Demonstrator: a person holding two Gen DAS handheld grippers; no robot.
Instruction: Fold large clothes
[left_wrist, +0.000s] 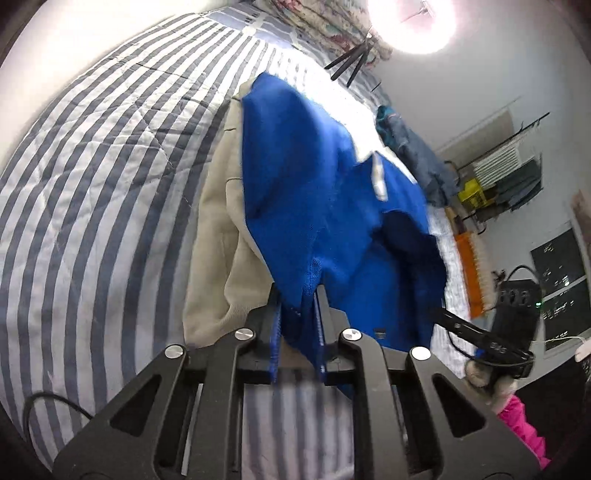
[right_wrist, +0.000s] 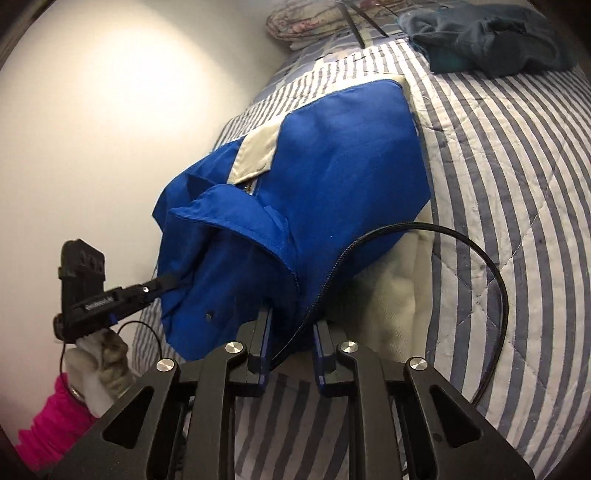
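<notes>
Blown-out ring light (left_wrist: 412, 22), fisheye edges, slight blur

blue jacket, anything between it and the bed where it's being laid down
Yes. A cream garment lies on the striped bed right under the blue jacket. A black cable also drapes across the jacket beside the right gripper.

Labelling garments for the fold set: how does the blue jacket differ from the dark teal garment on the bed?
The blue jacket is bright blue with cream panels; the dark teal garment is one muted colour. The jacket is pinched by the left gripper and the right gripper; the teal garment lies untouched. The jacket sits mid-bed over a cream garment; the teal one is bunched nearer the pillow. Both rest on the striped quilt.
</notes>
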